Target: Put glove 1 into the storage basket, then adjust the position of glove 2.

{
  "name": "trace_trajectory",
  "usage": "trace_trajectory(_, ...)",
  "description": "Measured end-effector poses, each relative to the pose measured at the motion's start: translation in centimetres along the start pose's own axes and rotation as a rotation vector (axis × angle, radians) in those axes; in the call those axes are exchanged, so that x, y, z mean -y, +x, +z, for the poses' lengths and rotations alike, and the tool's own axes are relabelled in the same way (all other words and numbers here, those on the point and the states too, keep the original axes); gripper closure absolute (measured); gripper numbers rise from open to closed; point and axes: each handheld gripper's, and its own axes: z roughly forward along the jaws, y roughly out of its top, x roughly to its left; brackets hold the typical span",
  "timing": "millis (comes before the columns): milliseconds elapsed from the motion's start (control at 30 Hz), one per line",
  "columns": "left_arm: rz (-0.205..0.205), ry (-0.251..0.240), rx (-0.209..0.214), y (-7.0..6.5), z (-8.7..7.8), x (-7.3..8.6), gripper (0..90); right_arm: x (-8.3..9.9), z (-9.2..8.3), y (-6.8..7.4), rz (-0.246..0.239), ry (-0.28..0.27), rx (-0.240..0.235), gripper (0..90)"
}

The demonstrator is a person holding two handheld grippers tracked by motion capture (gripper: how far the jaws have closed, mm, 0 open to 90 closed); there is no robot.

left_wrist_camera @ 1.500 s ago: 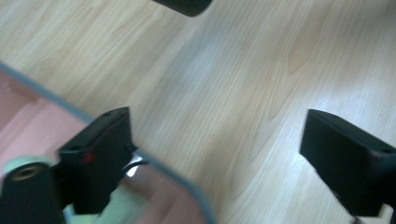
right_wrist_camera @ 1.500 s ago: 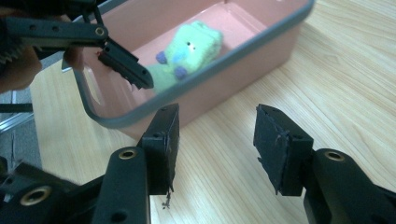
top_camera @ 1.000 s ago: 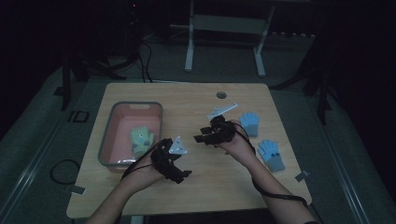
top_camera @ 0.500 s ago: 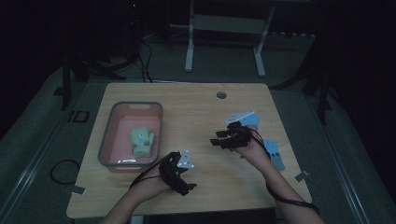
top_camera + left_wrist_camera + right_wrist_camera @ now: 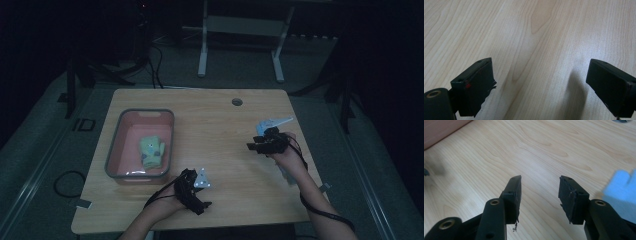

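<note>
My left gripper (image 5: 192,192) hangs low over the table's front edge, just right of the bin. In the left gripper view its jaws (image 5: 539,80) stand wide open over bare wood with nothing between them. My right gripper (image 5: 255,146) is over the right side of the table and points left. Its jaws (image 5: 540,187) are partly open and hold nothing. A light blue glove (image 5: 621,190) lies just to the right of them; in the high view this blue glove (image 5: 260,128) peeks out behind the gripper.
A pink bin with a grey rim (image 5: 114,150) stands at the table's left and holds a green glove (image 5: 151,151). Its corner (image 5: 439,130) shows in the right gripper view. A round cable hole (image 5: 237,102) sits near the far edge.
My right gripper has moved right, from the table's middle to over the blue gloves. My left gripper has sunk and drawn back towards the front edge.
</note>
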Motion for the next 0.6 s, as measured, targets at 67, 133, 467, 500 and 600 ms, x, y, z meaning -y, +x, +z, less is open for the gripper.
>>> trace_trajectory(67, 0.002, 0.001, -0.002, -0.1, 0.0, 0.0, 8.1, 0.2, -0.1, -0.3, 0.006, 0.0, 0.002, 53.0)
trace_trajectory(133, 0.003, -0.001, 0.004, -0.2, 0.0, 0.0, 8.1, 0.8, -0.4, -1.1, 0.011, 0.003, 0.028, 53.0)
trace_trajectory(467, -0.014, -0.029, 0.003, -0.6, 0.0, 0.3, 8.1, 1.3, -1.0, -4.3, 0.019, 0.004, 0.123, 55.9)
trace_trajectory(500, -0.012, -0.03, -0.002, -0.7, 0.0, 0.4, 8.2, 1.2, -1.0, -4.7, 0.029, 0.007, 0.131, 56.5)
trace_trajectory(600, -0.001, -0.024, -0.026, -0.6, -0.2, 0.7, 8.1, 1.1, -0.9, -6.1, 0.06, 0.012, 0.158, 57.5)
